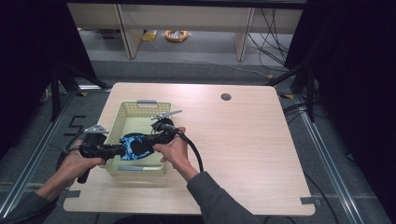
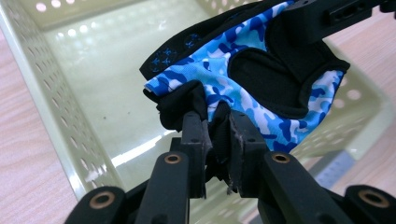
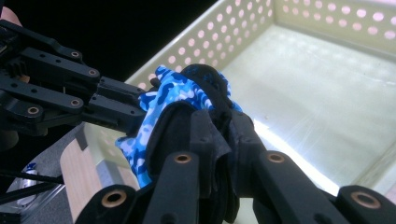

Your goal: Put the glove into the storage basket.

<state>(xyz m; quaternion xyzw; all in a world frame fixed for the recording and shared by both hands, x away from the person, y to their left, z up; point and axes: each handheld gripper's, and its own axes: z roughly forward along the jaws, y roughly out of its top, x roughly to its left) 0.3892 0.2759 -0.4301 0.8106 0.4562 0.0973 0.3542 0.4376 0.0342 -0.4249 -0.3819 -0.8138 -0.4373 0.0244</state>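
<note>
High view is showing a person holding a blue camouflage glove [image 1: 135,146] between two tools, stretched over the near part of a pale perforated basket [image 1: 122,113] that is sitting on the wooden surface [image 1: 243,140]. The left hand-held gripper [image 1: 117,150] is pinching the glove's left end and the right hand-held gripper [image 1: 152,139] is pinching its right end, so the glove's long axis is running roughly left to right between them, slightly raised toward the right. In the left gripper view, the left hand-held gripper [image 2: 215,135] is standing nearly closed on a black fabric edge of the glove [image 2: 233,65], with the basket floor [image 2: 93,84] lying below and beyond it. In the right gripper view, the right hand-held gripper [image 3: 219,135] is likewise clamping down narrowly on bunched black and blue fabric [image 3: 173,93], while the other tool is gripping the far end. The glove is hanging in the air above the basket's interior, not touching its floor as far as the pictures show. Both hands are equally engaged; judging from this, the coming move is depending on the basket lying directly beneath the glove, so lowering or releasing would be dropping it inside.
</note>
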